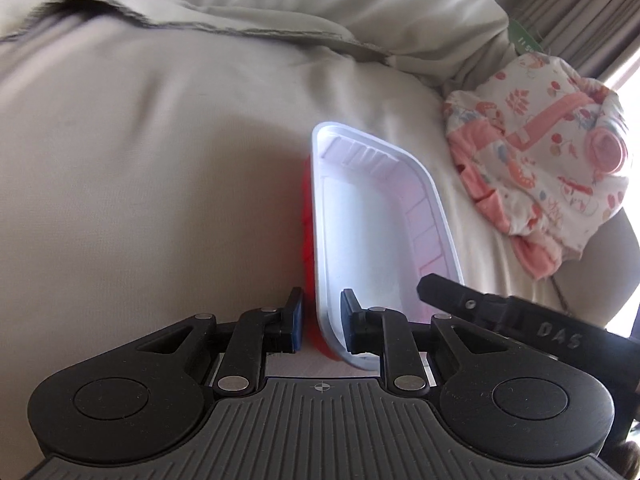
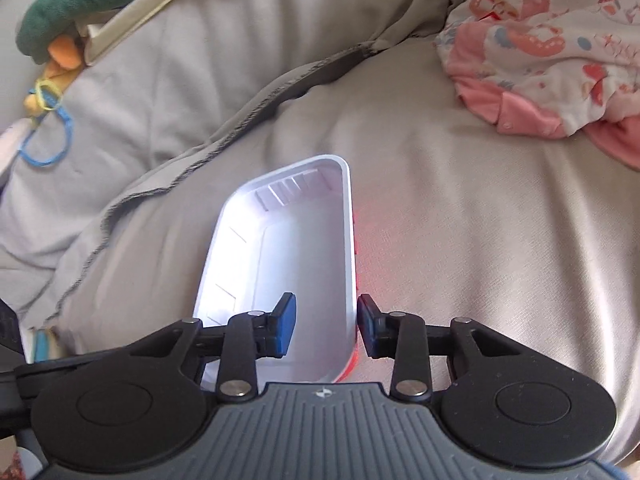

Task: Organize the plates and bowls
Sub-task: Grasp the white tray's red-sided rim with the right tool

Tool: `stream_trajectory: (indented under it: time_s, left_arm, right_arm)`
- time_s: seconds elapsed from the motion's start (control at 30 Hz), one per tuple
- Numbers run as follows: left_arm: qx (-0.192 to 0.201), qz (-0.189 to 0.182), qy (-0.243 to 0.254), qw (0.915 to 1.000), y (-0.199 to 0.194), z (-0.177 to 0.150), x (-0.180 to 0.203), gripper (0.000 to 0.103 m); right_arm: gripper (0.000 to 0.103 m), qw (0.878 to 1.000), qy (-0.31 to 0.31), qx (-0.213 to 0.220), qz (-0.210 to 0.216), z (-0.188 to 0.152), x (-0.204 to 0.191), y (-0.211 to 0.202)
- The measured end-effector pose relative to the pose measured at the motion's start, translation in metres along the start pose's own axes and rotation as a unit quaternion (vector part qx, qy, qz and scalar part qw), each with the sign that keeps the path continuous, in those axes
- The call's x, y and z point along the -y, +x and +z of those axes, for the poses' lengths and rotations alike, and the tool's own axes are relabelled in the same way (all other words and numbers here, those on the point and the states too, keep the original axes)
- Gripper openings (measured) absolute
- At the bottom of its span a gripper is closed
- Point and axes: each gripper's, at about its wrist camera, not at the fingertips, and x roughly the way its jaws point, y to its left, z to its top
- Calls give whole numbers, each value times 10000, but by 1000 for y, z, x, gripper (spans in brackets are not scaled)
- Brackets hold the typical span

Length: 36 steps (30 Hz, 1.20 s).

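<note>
Resting on the grey bedcover (image 1: 160,160), near the pink patterned garment (image 1: 536,152), is a white tray (image 1: 372,220) nested in a red one (image 1: 307,208). Left gripper (image 1: 320,322) and right gripper (image 2: 326,328) each straddle an opposite long wall, jaws partly open, pads not visibly touching. Nesting looks done; moving the pair remains.
</note>
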Motion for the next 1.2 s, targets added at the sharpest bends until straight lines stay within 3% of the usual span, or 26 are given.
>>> stream_trajectory:
  time_s: [0.1,0.3,0.4,0.53,0.7,0.83,1.2]
  left_arm:
    - [-41,109,-125,9999,-30,-20,-20,22]
    - [27,785,-200,9967,-92,-70,-55,22]
    - [6,748,-464,9961,-108,-84,-73,22]
    - [69,670,-769,9948,-107,-85,-92,22]
    - [340,946,-676,9926,-101,-75,-92,22]
    - [310,930,-840,9916,-94,-68,-95,21]
    - [24,1053,-546,9929,-103,-87,-85,19]
  right_arm:
    - [35,9984,2,-270,492,-17,-10,-1]
    - [36,9904,-728,-808,850,-72,-70,1]
    - [37,9839,-1154,-1003,926,-95,-98,5]
    - [39,9807,-1377,-1091,857,-107,-114,5]
    - [39,9836,-1443,-884,629,-99,-117,10]
    - [39,9840,-1429,-853,644,-92,-120,20]
    - [38,9765,-1549,-1194,903,-110,-121,9]
